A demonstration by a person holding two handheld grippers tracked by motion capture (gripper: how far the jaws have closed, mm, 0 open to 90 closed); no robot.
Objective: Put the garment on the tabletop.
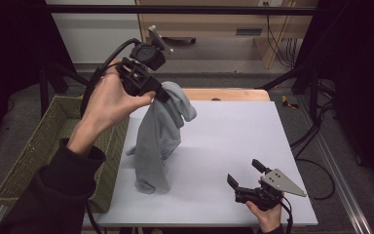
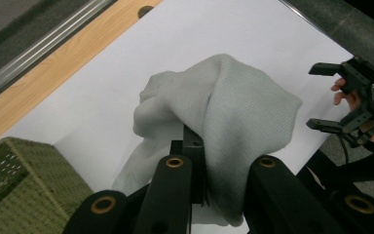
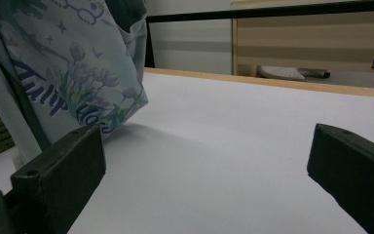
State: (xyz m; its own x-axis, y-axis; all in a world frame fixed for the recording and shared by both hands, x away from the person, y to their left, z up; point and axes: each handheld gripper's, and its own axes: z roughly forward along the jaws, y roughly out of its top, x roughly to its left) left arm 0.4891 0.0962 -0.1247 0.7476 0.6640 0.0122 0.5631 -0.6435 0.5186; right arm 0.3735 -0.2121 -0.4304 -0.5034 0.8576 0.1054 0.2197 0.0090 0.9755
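A pale grey garment (image 1: 158, 141) hangs from my left gripper (image 1: 164, 95), which is raised above the table's left side and shut on the cloth's top. Its lower end rests crumpled on the white table top (image 1: 233, 141). In the left gripper view the grey garment (image 2: 233, 112) drapes over the black jaws. My right gripper (image 1: 246, 174) rests low near the table's front right edge, open and holding nothing. In the right gripper view the garment (image 3: 73, 73) shows a floral print with blue lettering at the left, beyond my open right gripper (image 3: 204, 161).
A woven green basket (image 1: 44, 146) stands along the table's left side. The wooden table edge (image 1: 224, 93) runs along the back. Cables (image 1: 316, 146) trail on the floor at the right. A wooden cabinet (image 1: 214, 24) stands behind.
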